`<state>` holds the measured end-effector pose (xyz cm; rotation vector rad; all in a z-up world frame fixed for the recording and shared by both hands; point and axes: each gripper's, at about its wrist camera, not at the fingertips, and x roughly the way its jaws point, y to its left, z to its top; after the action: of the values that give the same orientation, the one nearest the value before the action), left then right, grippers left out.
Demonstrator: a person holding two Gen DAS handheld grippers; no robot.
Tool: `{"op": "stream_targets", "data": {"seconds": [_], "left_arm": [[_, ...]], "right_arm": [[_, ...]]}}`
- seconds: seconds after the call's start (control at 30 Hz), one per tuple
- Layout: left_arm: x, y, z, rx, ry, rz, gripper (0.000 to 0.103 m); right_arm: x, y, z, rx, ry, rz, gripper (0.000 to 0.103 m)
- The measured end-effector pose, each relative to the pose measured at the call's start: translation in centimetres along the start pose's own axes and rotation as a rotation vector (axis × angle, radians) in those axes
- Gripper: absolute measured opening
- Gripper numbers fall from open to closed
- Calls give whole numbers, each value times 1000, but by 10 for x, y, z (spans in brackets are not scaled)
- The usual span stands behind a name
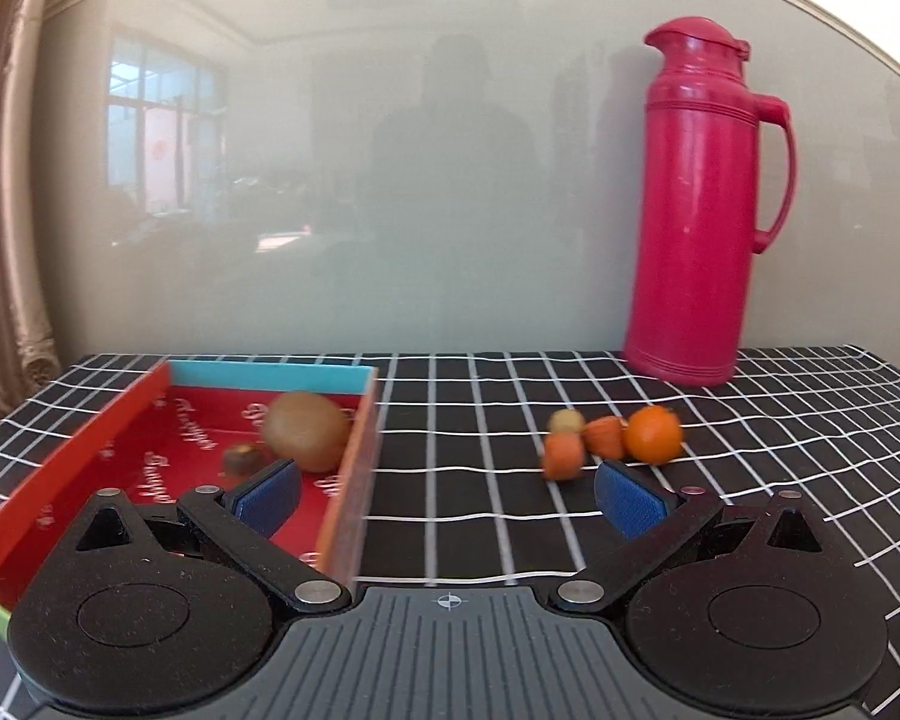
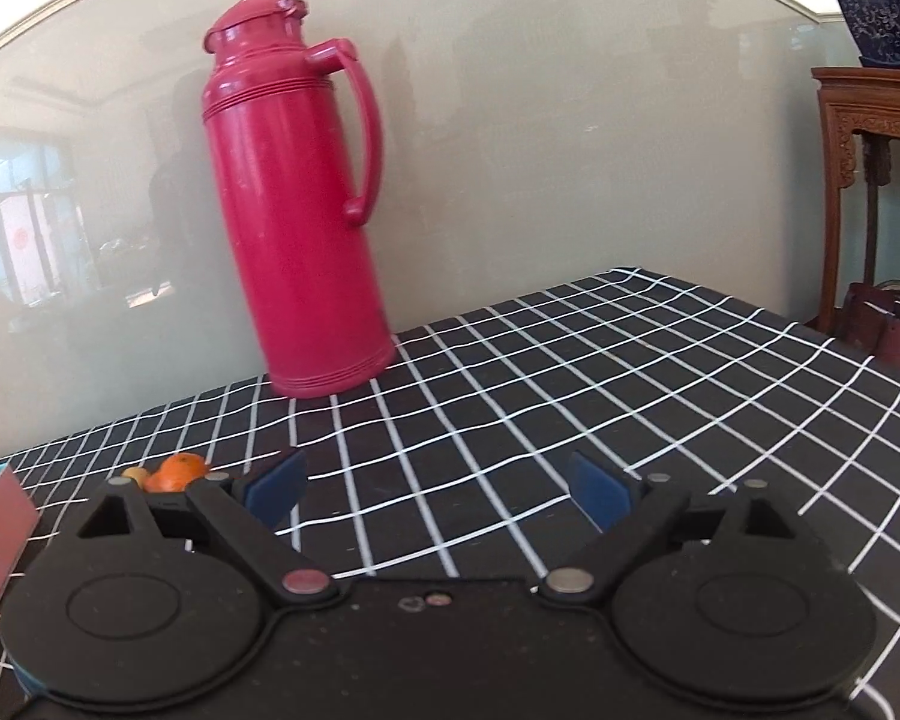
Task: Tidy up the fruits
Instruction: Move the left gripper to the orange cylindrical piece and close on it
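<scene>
kiwi point(image 1: 306, 431) in box point(image 1: 90, 450), oranges point(image 1: 653, 434) right, thermos point(image 1: 705, 204) behind

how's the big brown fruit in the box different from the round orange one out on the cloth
The brown fruit is larger and dull tan; the orange fruit is smaller and bright.
The brown fruit lies inside the red box, beside a small dark fruit; the orange fruit sits on the checked cloth, beside other small pieces.
Both are roundish, and no gripper holds either.
</scene>
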<state>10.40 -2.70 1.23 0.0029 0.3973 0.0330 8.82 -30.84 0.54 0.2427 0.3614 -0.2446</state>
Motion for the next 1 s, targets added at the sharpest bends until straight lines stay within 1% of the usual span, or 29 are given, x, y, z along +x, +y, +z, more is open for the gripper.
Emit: {"op": "stream_targets", "data": {"seconds": [0.23,0.5,0.7,0.9,0.93,1.0], "left_arm": [[21,-32,5,49,16,-34,103],[49,-57,11,70,38,-59,103],[71,-66,13,90,64,-54,102],[87,-67,17,90,76,-56,102],[90,-67,18,94,83,-53,100],[99,-67,18,97,115,-42,79]], "right_arm": [[11,-26,4,35,-9,-60,94],[30,-35,4,13,-13,-106,94],[44,-38,5,16,-10,-117,94],[57,-41,8,13,-6,-128,94],[59,-41,9,13,-7,-130,94],[62,-41,10,14,-6,-134,94]]}}
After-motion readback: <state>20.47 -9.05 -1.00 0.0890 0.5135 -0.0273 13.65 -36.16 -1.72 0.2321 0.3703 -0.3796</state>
